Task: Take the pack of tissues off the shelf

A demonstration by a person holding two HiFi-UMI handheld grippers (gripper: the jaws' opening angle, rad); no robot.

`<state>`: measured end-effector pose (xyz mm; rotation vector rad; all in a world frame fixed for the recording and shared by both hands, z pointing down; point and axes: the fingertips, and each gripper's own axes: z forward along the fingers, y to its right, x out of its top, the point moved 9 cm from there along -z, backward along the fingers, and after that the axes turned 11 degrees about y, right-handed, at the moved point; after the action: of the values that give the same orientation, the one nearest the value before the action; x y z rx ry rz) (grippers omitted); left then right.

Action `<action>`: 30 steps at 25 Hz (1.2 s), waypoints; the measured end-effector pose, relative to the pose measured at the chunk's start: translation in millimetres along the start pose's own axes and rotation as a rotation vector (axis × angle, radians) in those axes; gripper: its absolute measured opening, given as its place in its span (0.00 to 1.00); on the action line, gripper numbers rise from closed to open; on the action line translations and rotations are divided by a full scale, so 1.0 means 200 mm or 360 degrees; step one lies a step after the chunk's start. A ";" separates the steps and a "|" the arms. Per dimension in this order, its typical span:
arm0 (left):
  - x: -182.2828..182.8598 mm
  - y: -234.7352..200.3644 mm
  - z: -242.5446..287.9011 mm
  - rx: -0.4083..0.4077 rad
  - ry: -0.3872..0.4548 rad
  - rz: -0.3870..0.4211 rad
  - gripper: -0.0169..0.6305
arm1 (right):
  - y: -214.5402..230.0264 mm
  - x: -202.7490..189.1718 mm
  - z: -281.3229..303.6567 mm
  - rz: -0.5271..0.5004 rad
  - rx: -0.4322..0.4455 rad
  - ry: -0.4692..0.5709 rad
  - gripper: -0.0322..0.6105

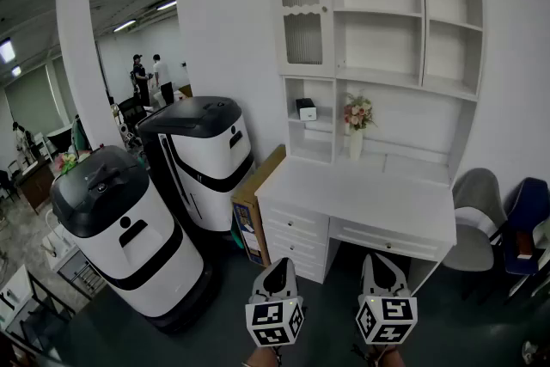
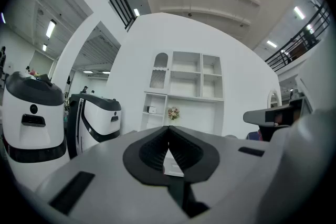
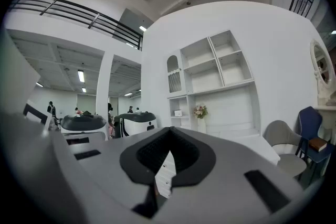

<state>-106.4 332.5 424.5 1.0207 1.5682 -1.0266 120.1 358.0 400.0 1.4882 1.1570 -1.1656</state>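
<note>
The pack of tissues (image 1: 306,109) is a small white box with a dark top. It stands in the lower left cubby of the white shelf unit (image 1: 387,56) above the white desk (image 1: 369,202). It shows small and far off in the left gripper view (image 2: 151,109) and in the right gripper view (image 3: 179,113). My left gripper (image 1: 279,271) and my right gripper (image 1: 381,264) hang low in front of the desk, well short of the shelf. Both are shut with nothing between their tips, as seen in the left gripper view (image 2: 168,128) and the right gripper view (image 3: 169,129).
A vase of flowers (image 1: 357,120) stands on the desk right of the cubby. Two big white-and-black machines (image 1: 202,159) (image 1: 125,228) stand at the left, with a cardboard box (image 1: 258,206) leaning against the desk. A grey chair (image 1: 477,215) and a blue chair (image 1: 526,219) are at the right.
</note>
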 end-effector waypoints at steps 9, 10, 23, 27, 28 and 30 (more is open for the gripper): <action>0.00 -0.02 -0.04 0.0019 -0.0005 -0.0004 0.05 | -0.02 -0.01 -0.03 0.0004 0.0017 -0.0001 0.06; 0.00 -0.02 -0.05 0.0020 -0.0005 -0.0004 0.05 | -0.03 -0.01 -0.03 0.0024 0.0028 0.0004 0.06; -0.01 -0.02 -0.07 0.0055 -0.0006 -0.0018 0.05 | -0.02 -0.03 -0.03 0.0043 0.0060 0.0000 0.15; -0.01 -0.01 -0.07 0.0064 0.0001 -0.0011 0.05 | 0.00 -0.02 -0.02 0.0038 0.0053 0.0023 0.39; -0.01 -0.01 -0.08 0.0066 0.0002 -0.0007 0.05 | 0.01 -0.01 -0.02 0.0026 0.0049 0.0030 0.46; 0.00 -0.01 -0.08 0.0072 0.0003 0.0000 0.05 | 0.02 -0.01 -0.02 0.0008 0.0040 0.0055 0.59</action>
<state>-112.1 346.8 428.5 1.0527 1.5526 -1.0659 124.5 361.5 402.3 1.5349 1.1654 -1.1588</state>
